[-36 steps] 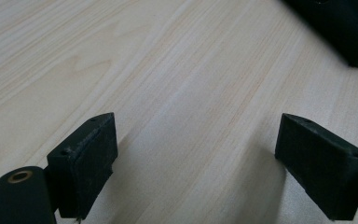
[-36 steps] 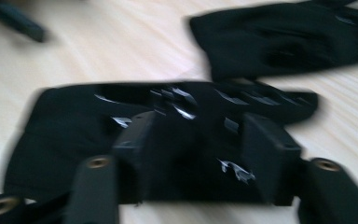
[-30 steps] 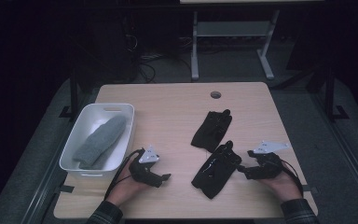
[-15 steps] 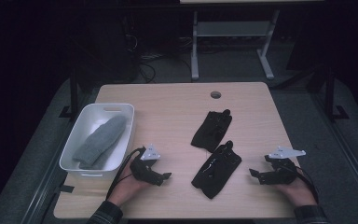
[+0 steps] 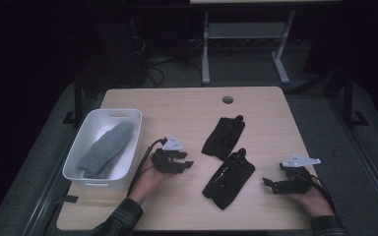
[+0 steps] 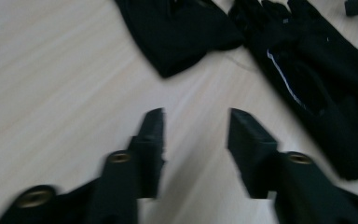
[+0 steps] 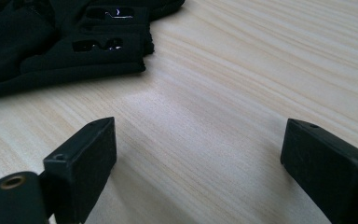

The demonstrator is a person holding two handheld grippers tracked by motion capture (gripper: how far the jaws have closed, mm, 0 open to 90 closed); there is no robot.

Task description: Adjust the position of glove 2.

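Two black gloves lie on the wooden table (image 5: 187, 105): the far glove (image 5: 224, 136) and the near glove (image 5: 229, 178), side by side at mid-table. My left gripper (image 5: 186, 160) rests low on the table to their left, open, its jaws pointing at them. In the left gripper view the open left gripper (image 6: 196, 116) holds nothing, with the far glove (image 6: 182, 28) and the near glove (image 6: 317, 70) ahead. My right gripper (image 5: 271, 178) sits right of the near glove, open wide. The right gripper view shows the right gripper (image 7: 198, 130) over bare wood and the near glove (image 7: 51, 46) at upper left.
A white bin (image 5: 86, 147) stands at the table's left edge with a grey mitten (image 5: 106, 148) inside. A round cable hole (image 5: 228, 100) sits near the far edge. A white table frame (image 5: 246, 34) stands on the dark floor beyond.
My right gripper has drawn back to the right and toward the near edge, away from the near glove. The left gripper has barely moved.
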